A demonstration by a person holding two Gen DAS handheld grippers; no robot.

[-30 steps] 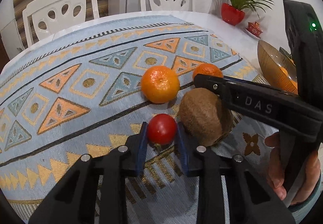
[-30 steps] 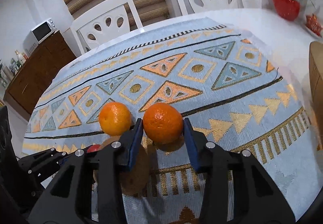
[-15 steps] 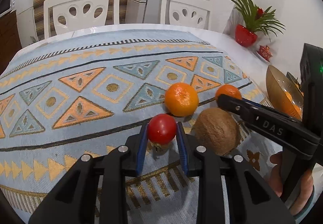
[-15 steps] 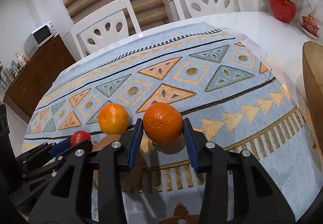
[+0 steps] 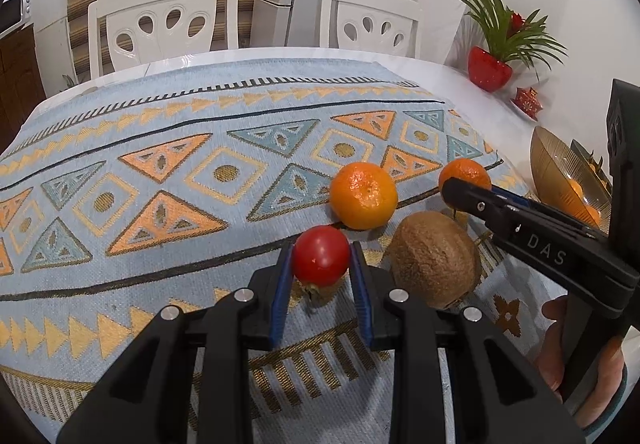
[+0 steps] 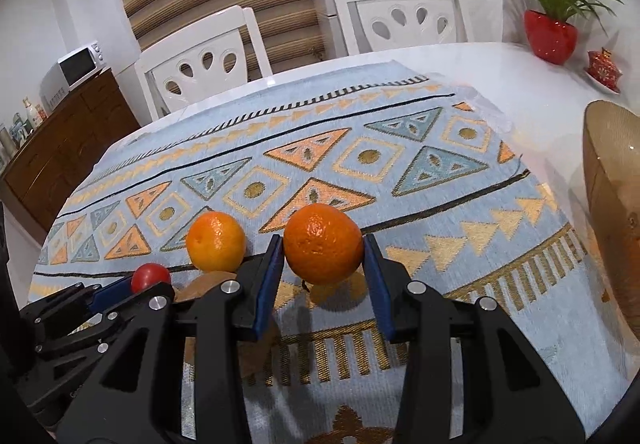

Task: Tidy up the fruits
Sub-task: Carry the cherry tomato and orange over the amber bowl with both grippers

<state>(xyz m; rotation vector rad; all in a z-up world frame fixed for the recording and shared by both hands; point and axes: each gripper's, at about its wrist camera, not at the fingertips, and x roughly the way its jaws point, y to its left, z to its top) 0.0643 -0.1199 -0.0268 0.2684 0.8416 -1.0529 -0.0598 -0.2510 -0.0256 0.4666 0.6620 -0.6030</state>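
I get bright, even indoor light; soft shadows sit under the fruit, the white surface [image 6: 500, 76] shows mild glare, and both fisheye views bend and darken at the corners.

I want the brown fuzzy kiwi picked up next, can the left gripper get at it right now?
Probably not yet: the left gripper is shut on the small red tomato. The brown fuzzy kiwi lies uncovered just beside it.

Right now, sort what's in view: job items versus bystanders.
Job: tomato in left gripper; mandarin in right gripper; second mandarin; kiwi; bowl.
Bystanders: potted plant, red ornament, chairs, microwave.
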